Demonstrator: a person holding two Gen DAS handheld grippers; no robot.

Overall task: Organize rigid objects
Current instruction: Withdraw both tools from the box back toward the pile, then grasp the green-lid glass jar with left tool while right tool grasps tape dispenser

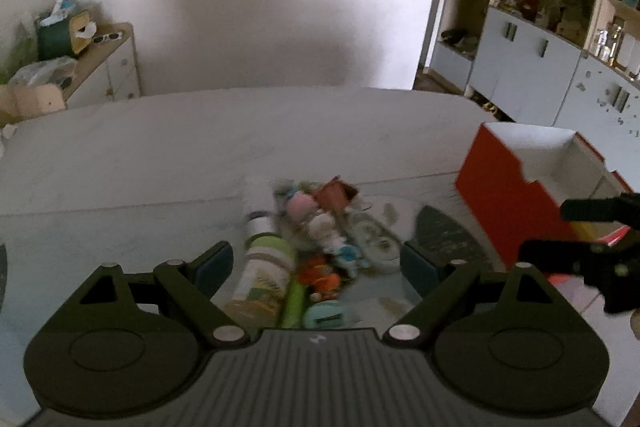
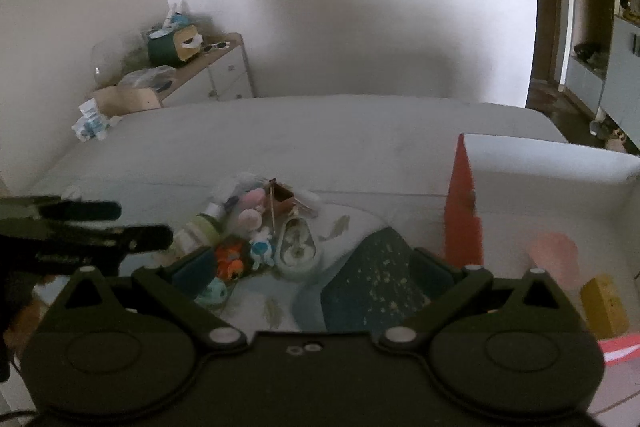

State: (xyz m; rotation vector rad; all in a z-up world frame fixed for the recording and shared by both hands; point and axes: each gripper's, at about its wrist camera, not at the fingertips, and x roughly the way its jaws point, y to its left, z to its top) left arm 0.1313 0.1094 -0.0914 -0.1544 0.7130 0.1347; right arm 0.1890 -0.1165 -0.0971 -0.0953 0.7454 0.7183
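Over the heap of small plastic toys and bottles [image 1: 304, 247], both black grippers [image 1: 318, 265] [image 2: 316, 273] hung wide open and empty; next up, picking one piece for the red-and-white cardboard box [image 1: 516, 187].

Left gripper [image 1: 318, 261] gapes wide above the toy pile [image 1: 316, 231], red box [image 1: 508, 199] beside.

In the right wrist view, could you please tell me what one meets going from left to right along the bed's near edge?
Left gripper → pale green bottle → orange toy → white oval dish → dark teal cloth → red box → yellow block.
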